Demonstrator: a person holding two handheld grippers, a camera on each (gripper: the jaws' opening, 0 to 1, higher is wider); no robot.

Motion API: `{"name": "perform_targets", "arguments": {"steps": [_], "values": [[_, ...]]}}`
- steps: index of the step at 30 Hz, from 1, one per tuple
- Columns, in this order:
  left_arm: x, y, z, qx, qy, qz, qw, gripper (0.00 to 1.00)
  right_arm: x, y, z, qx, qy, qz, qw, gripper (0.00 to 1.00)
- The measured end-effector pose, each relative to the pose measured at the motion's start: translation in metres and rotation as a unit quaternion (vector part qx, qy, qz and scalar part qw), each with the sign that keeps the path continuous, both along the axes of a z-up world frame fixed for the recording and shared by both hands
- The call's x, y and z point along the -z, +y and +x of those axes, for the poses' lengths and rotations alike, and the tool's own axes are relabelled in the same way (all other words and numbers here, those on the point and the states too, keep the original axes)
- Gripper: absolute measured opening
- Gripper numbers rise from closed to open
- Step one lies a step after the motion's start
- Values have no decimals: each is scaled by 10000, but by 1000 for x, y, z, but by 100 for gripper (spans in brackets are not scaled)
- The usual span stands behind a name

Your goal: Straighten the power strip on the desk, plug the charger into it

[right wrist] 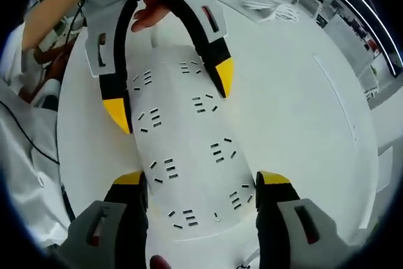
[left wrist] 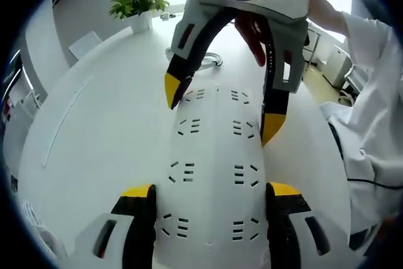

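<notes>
Power strip is laid flat on the white tabletop; it is straddled at one end by the left tongs and at the other by the right tongs, jaws apart beside its edges; a potted plant is seen far off.

White desk carries white power strip, lying flat along its middle, socket rows up. Potted green plant at far edge. Coiled white cable near opposite end, well apart from strip.
</notes>
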State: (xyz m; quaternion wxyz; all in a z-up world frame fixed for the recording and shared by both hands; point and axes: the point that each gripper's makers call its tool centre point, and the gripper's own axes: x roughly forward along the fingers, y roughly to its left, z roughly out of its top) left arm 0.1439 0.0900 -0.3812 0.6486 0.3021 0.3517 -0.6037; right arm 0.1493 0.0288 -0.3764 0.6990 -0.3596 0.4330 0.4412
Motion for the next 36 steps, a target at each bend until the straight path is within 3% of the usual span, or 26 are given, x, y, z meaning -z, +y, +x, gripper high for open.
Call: {"name": "perform_targets", "arguments": {"steps": [5,8,10,11,13,14,15,17,18,24,26,29,30,32,33,34,36], "values": [[-1,0,0,17,0,-47,10000,72,-5,4,0,165,-43,557,9983,69],[-1,0,0,9,-8,-68,10000,72,-24,8,4,429,-205,1269,9908,69],[-1,0,0,-5,-23,-72,10000,72,-42,9,10,658,-458,1794,9805,69],[-1,0,0,-6,-29,-79,10000,72,-56,9,13,798,-626,2170,9709,69],[-1,0,0,-9,-37,-129,9999,72,-85,-2,21,1201,-1072,2945,9420,68],[-1,0,0,-7,-45,-168,9998,72,-97,-12,23,1481,-1297,3301,9232,69],[-2,0,0,-5,-46,-230,9997,72,-109,-31,25,1864,-1573,3676,8974,69],[-2,0,1,12,-29,-347,9994,72,-114,-68,31,2558,-1985,3916,8613,69],[-2,0,1,12,-27,-374,9993,72,-110,-82,29,2844,-2136,3919,8485,68],[-3,-2,0,44,-26,-524,9986,72,-82,-135,32,3796,-2899,3524,8048,65],[-4,-2,0,58,-18,-561,9984,72,-76,-155,36,4232,-3159,3349,7804,65],[-4,-2,0,70,-16,-619,9981,72,-65,-175,47,4774,-3296,3280,7455,65],[-4,-2,0,72,-17,-640,9979,72,-61,-178,51,4900,-3355,3201,7382,66],[-5,-1,-1,80,-20,-697,9975,72,-55,-179,61,5023,-3512,2978,7319,65],[-5,-1,-1,88,-19,-738,9972,72,-52,-178,66,5016,-3584,2829,7348,65],[-5,-1,-1,94,-14,-784,9969,72,-50,-179,70,5061,-3592,2748,7344,64],[-6,-2,-1,114,3,-866,9962,72,-41,-178,78,5284,-3467,2688,7268,62]]}}
